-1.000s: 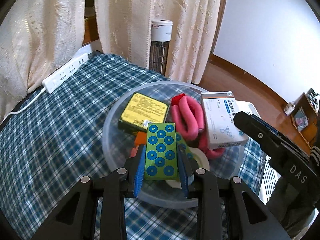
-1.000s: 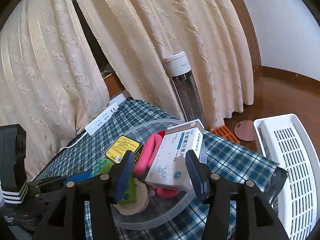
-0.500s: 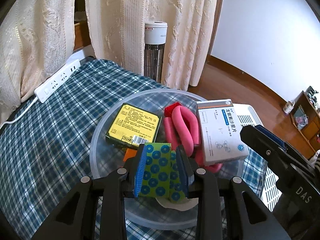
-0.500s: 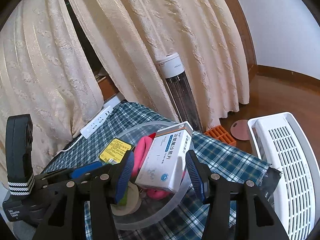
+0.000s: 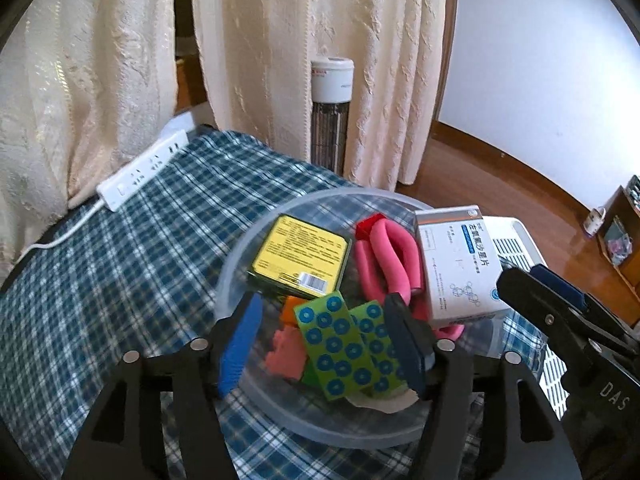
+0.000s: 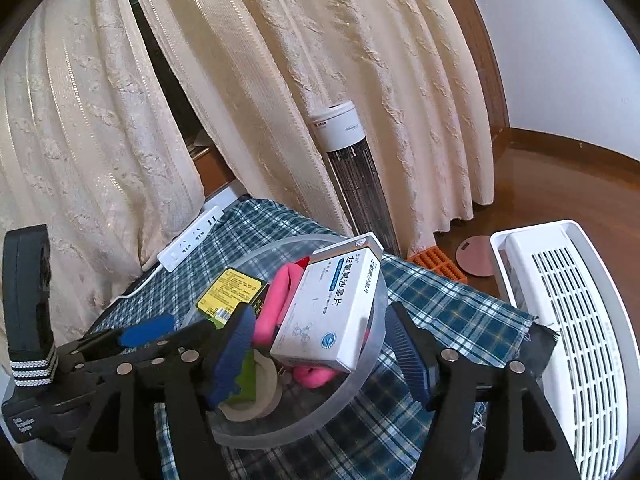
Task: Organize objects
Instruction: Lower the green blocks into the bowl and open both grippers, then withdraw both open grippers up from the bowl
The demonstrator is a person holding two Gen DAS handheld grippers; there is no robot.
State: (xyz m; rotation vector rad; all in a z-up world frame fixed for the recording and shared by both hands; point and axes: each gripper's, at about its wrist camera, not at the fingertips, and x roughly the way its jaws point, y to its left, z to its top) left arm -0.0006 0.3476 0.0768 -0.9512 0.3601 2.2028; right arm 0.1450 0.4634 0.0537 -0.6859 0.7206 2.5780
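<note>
My left gripper (image 5: 324, 344) has let the green dotted card (image 5: 338, 346) drop into the clear bowl (image 5: 236, 276); both grippers' jaws gape empty, right gripper (image 6: 320, 352) around the medicine box (image 6: 336, 312). Sorting looks nearly finished.

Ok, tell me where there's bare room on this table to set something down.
Free: the plaid tablecloth between the power strip and the clear bowl, and the cloth corner between bowl and white basket. Crowded: inside the bowl, packed with the yellow box, pink foam loop, white medicine box and green dotted cards.
</note>
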